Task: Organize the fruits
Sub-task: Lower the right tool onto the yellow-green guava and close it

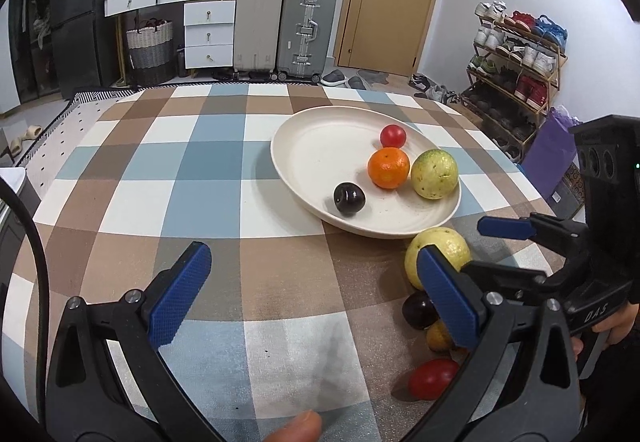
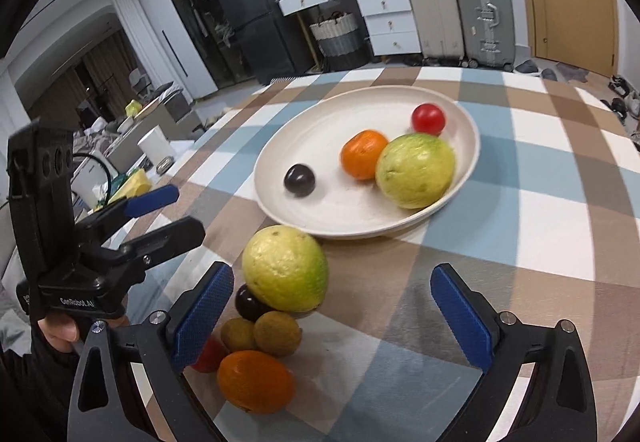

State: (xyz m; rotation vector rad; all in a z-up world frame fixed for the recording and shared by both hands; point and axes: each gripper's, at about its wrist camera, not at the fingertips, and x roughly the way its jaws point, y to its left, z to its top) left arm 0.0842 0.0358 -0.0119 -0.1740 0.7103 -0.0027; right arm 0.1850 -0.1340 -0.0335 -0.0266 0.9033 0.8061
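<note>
Both hand-held grippers gape, holding nothing; only right wrist view shows loose orange (image 2: 256, 382) beside two longans (image 2: 277, 333).

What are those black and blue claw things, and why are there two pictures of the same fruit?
The claws are grabbing tools. A person holds one in each hand and squeezes a handle to work them. Each tool has a small camera looking along its fingers, so you get two pictures: one from the left gripper, one from the right gripper. Both are open and hold nothing.

On the checked tablecloth stands a white plate. In it lie a red tomato, an orange, a green guava and a dark plum.

Beside the plate waits a pile of fruit, with a second guava at its far end.
</note>
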